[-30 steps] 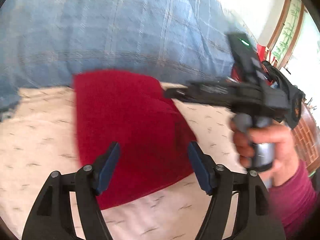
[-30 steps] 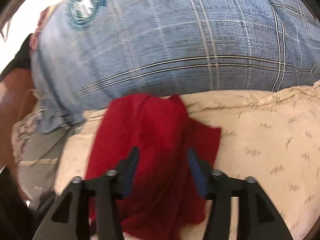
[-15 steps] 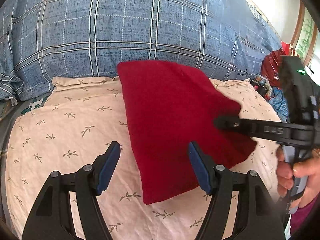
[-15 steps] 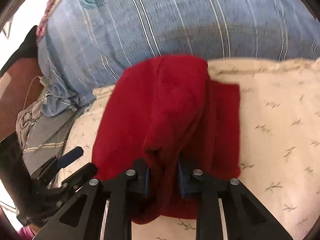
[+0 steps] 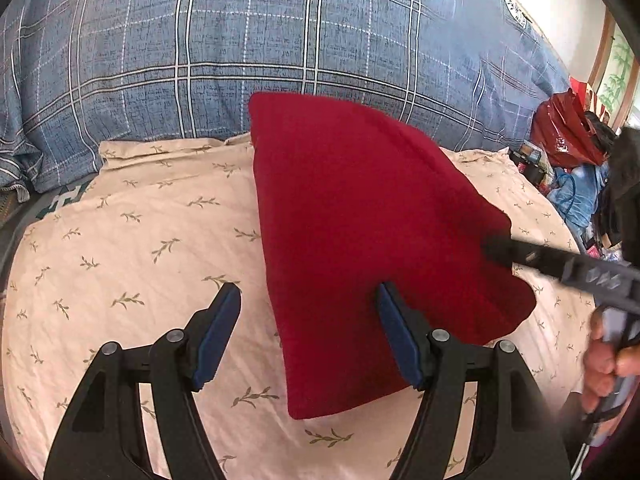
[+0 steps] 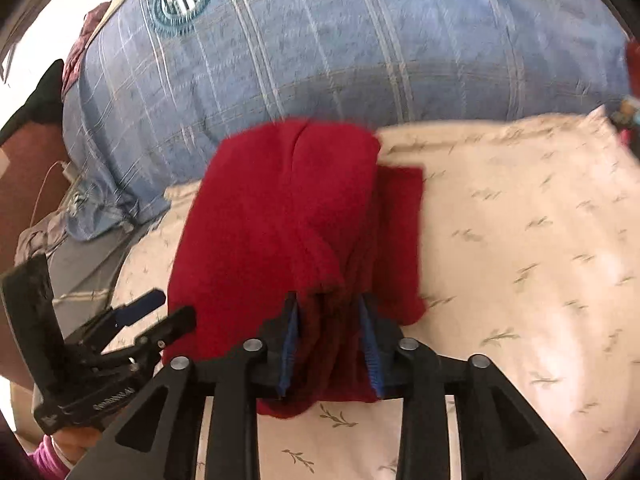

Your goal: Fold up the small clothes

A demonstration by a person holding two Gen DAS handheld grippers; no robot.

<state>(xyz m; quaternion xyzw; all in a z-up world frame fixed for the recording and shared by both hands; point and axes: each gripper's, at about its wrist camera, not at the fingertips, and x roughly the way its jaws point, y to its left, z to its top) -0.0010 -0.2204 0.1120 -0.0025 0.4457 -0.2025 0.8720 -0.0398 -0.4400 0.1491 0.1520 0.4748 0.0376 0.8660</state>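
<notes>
Red garment [image 5: 360, 232] folded, long axis toward plaid quilt [image 5: 240, 40], right gripper [image 6: 330, 332] jaws pinching near edge, just eased, left gripper [image 5: 310, 336] jaws wide

Right gripper [image 6: 331, 332] fingers closed, then eased, apparently gripping red cloth [image 6: 288, 216].

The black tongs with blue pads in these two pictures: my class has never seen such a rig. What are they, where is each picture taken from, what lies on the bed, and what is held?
No robot here: a person holds one pair of tongs in each hand, and each pair carries a camera looking along its fingers.

In the left camera's picture, the left tongs stand open and empty above a red cloth. The right tongs reach in from the side to the cloth's edge.

In the right camera's picture, the right tongs have a bunched edge of the red cloth between the pads. They have just been opening a little.

The cloth lies on a cream sheet printed with small sprigs, beside a blue checked quilt.
</notes>
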